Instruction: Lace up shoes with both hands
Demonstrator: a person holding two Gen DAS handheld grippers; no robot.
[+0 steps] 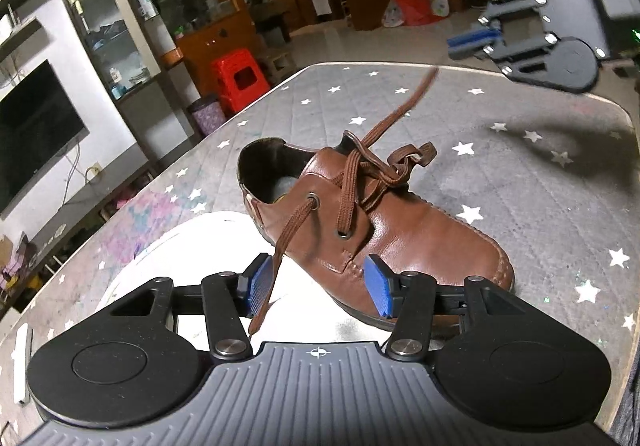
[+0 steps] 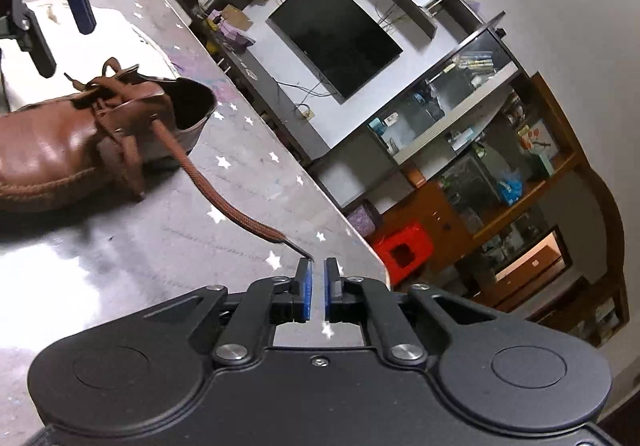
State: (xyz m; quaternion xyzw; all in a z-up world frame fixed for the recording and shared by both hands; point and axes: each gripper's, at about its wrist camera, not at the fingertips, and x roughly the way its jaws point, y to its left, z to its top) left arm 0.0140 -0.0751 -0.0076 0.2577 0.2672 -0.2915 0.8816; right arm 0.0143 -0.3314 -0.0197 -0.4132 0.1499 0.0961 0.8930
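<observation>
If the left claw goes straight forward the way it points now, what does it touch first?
Probably the brown shoe: its side lies directly ahead of the open left claw. One lace end already hangs between the pads beside the left pad, so it may brush that first; depth is unclear.

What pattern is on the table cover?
White stars on grey quilted table cover, clearest in the left wrist view.

Shoe (image 2: 60, 149) toe cut off, seemingly.

Both wrist views close, facing shoe (image 1: 360, 221) from opposite sides.
</observation>
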